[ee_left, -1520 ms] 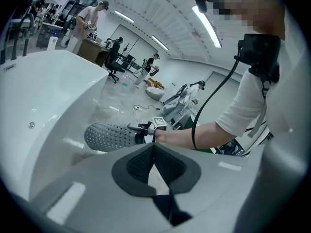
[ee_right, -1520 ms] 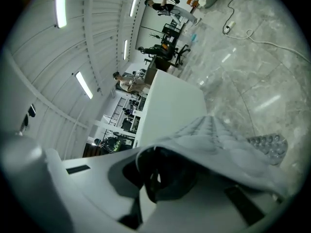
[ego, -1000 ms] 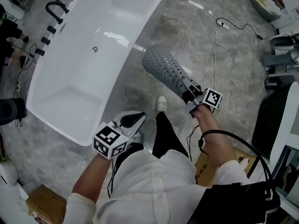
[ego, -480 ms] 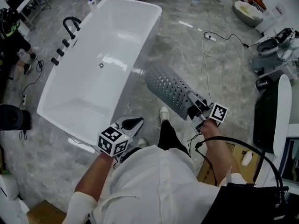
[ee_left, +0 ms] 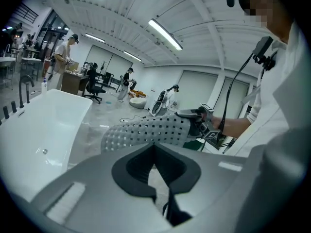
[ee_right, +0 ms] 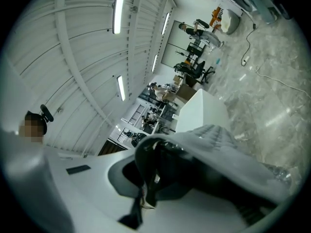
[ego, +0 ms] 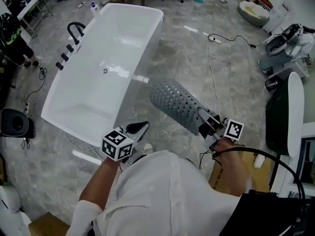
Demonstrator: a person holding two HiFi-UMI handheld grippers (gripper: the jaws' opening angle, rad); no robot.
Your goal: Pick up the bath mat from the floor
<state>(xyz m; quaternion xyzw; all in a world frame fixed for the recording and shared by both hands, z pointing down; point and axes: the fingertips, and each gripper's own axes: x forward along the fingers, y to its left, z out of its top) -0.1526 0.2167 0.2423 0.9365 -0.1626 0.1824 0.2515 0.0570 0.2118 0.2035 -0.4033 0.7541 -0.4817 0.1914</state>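
A grey marble floor is lying around a white bathtub. The right gripper is clamping one end of the grey perforated bath mat, which is hanging in the air near the tub, off the floor. The left gripper is showing closed, empty jaws.

- White long-sleeved shirt, cuffs pushed up.
- Left gripper: pale grey shell, black jaw lining, cube of black-and-white square markers.
- Right gripper: same grey-and-black build, marker cube.
- Black cable loops beside the right forearm.
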